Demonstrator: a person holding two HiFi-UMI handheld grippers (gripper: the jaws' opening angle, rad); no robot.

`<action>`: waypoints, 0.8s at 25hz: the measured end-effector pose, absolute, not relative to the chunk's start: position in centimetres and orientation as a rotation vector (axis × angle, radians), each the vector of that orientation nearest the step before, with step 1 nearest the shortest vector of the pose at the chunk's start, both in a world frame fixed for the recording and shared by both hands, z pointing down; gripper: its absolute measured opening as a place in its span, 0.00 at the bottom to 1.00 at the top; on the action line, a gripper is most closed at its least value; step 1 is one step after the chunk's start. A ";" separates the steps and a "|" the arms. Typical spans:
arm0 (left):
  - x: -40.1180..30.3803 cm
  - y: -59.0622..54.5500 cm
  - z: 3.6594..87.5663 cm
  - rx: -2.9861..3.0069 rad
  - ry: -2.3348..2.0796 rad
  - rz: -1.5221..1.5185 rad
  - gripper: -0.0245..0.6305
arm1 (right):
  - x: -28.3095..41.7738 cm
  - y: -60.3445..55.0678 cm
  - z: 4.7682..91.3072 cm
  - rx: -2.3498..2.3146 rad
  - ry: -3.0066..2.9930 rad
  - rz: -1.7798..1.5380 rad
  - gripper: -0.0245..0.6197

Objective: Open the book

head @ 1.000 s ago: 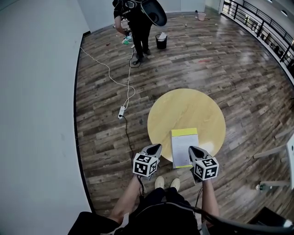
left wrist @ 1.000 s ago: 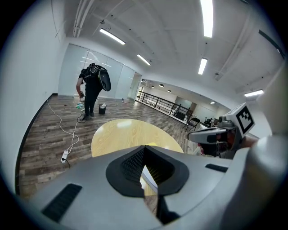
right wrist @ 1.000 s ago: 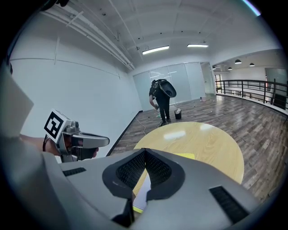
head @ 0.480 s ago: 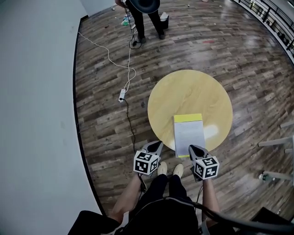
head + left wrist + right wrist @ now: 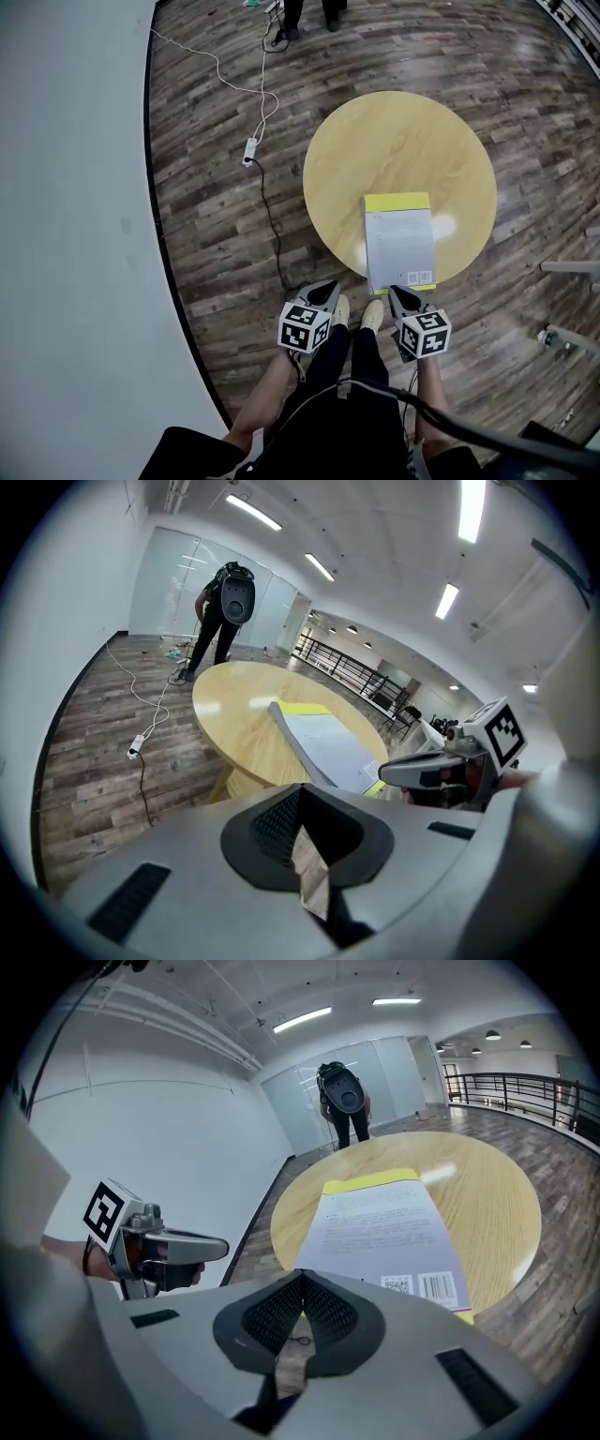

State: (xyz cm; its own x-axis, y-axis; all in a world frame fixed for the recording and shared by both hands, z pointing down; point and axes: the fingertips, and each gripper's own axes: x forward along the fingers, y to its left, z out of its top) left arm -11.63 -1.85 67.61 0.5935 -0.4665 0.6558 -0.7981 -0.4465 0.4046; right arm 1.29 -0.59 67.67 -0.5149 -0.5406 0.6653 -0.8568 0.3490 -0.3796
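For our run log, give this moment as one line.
book: closed, flat on table | left hand-held gripper: shut, empty | right hand-held gripper: shut, empty | task: not started

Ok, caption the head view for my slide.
Closed book on a round table, with left gripper and right gripper, both shut, poised before it.

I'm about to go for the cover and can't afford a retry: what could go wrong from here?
1. The left hand-held gripper and the right hand-held gripper are both shut; shut tips would likely shove the book rather than lift its cover.
2. The book lies at the near rim of the table; a pull toward the person could drag it off.
3. A cable runs across the floor to near the person's shoes; a step could snag it.
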 end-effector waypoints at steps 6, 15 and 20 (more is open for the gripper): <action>-12.1 -1.7 67.4 2.113 -1.000 0.598 0.04 | 0.8 -0.5 67.4 1.216 -2.197 0.995 0.04; -12.0 -1.5 67.0 2.121 -0.987 0.586 0.04 | -0.3 -0.3 67.7 1.173 -2.166 1.003 0.16; -12.3 -1.3 67.2 2.110 -0.992 0.584 0.04 | -1.1 0.2 68.5 1.133 -2.130 0.986 0.28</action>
